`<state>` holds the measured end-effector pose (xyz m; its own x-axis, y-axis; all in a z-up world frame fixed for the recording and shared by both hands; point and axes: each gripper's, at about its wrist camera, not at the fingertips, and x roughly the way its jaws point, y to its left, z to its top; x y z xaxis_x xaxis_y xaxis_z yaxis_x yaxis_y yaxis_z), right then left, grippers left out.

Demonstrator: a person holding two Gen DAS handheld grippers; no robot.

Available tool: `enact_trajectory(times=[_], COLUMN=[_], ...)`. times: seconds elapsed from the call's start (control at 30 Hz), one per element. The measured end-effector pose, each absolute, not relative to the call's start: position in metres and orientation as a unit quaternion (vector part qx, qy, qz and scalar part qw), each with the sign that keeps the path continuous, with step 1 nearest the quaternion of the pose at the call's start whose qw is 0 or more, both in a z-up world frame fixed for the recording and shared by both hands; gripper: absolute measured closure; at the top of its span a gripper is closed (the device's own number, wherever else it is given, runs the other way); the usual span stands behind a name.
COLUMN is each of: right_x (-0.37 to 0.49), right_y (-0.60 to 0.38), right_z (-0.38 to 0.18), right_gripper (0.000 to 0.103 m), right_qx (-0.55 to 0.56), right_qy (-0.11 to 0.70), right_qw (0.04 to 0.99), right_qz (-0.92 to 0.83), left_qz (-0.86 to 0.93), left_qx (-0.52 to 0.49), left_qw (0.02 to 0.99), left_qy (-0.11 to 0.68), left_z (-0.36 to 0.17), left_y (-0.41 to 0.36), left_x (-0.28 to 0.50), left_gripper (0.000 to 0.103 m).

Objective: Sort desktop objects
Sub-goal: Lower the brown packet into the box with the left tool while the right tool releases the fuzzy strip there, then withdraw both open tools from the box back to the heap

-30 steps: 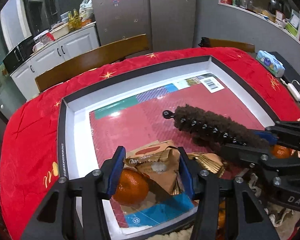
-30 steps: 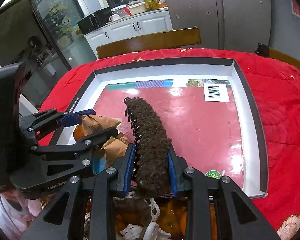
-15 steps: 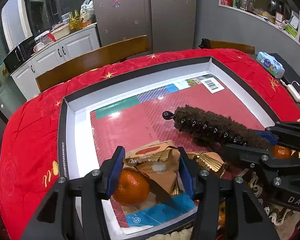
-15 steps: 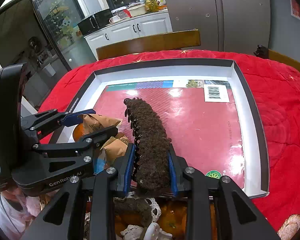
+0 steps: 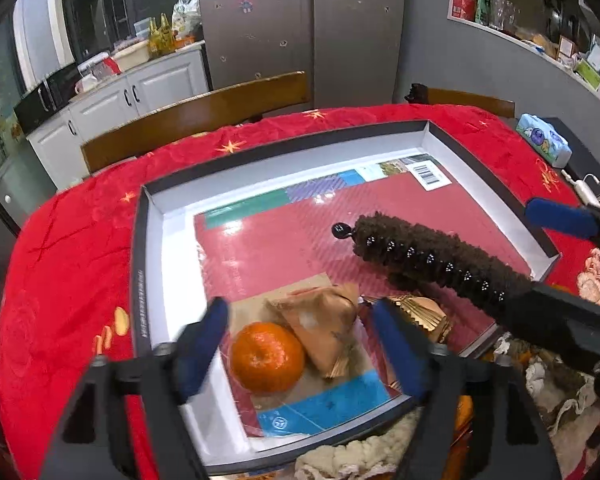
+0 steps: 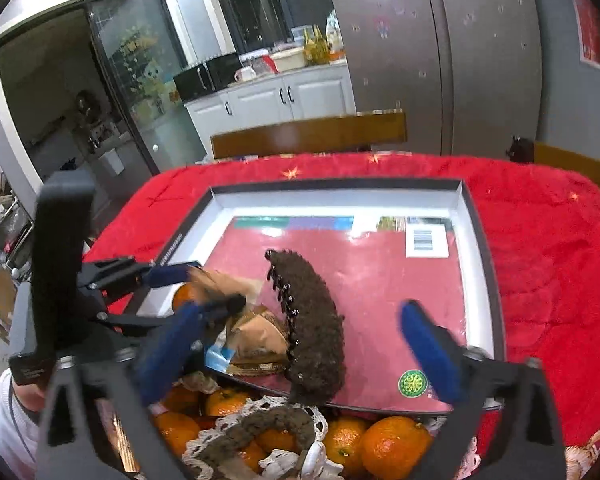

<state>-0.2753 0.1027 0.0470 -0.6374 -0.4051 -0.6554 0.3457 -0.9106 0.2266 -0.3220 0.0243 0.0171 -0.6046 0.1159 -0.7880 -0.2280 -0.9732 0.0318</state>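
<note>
At the near edge of the shallow box lid point(image 6: 478, 216) on the red-clothed surface point(image 6: 548, 240), your right gripper point(image 6: 300, 344) has its jaws opening wide, and the fuzzy brown hair claw clip point(image 6: 314, 328) lies free between them, its long axis running away from you toward the lid's far edge. Your left gripper point(image 5: 300, 344), at the near left corner, is also opening; the tangerine point(image 5: 267, 357) and the brown paper snack packet point(image 5: 326, 326) sit between its pads untouched. The clip lies just right of the packet, nearer your right hand; the next move probably turns on clearing it without dragging.
</note>
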Motion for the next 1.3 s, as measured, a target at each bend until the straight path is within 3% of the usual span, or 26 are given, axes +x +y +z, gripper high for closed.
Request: enact_trajectory(times=[0.07, 0.1, 0.8, 1.3], right_x=[-0.275, -0.275, -0.273, -0.184], right_y=[0.102, 0.102, 0.107, 0.141], right_z=[0.050, 0.051, 0.058, 0.129], right_gripper=[0.000, 0.000, 0.000, 0.000], right_qx=[0.367, 0.366, 0.360, 0.288], right_qy=[-0.035, -0.035, -0.042, -0.071], right_qw=[0.206, 0.206, 0.202, 0.194], right_qz=[-0.906, -0.907, -0.910, -0.935], left_qz=[0.899, 0.900, 0.918, 0.954], left_qx=[-0.423, -0.420, -0.385, -0.294], left_qw=[0.082, 0.081, 0.062, 0.065], left_qy=[0.073, 0.081, 0.067, 0.007], left_z=[0.021, 0.022, 0.045, 0.132], left_y=[0.024, 0.025, 0.010, -0.032], left_x=[-0.320, -0.320, -0.310, -0.164], left_gripper=[0.010, 0.000, 0.000, 0.000])
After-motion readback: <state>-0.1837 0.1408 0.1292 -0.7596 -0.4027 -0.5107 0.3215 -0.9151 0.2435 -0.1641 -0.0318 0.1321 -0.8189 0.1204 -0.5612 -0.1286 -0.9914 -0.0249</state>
